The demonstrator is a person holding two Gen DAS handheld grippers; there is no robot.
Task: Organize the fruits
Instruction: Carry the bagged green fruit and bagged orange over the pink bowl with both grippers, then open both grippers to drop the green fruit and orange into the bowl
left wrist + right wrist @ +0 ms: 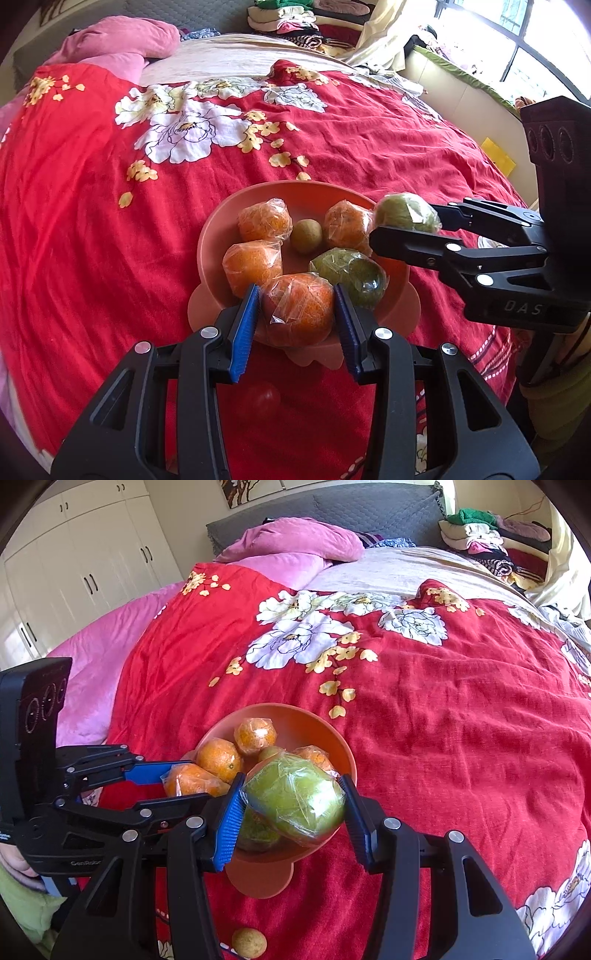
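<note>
You face a bed (443,720) spread with a red floral cover (92,221). At twelve o'clock stands a grey quilted headboard (369,509), with a pink pillow (295,539) just before it. At ten o'clock you see white wardrobe doors (74,554) with dark handles. At one o'clock folded clothes (491,542) are piled. At two o'clock a window (535,40) pours in bright daylight.
</note>
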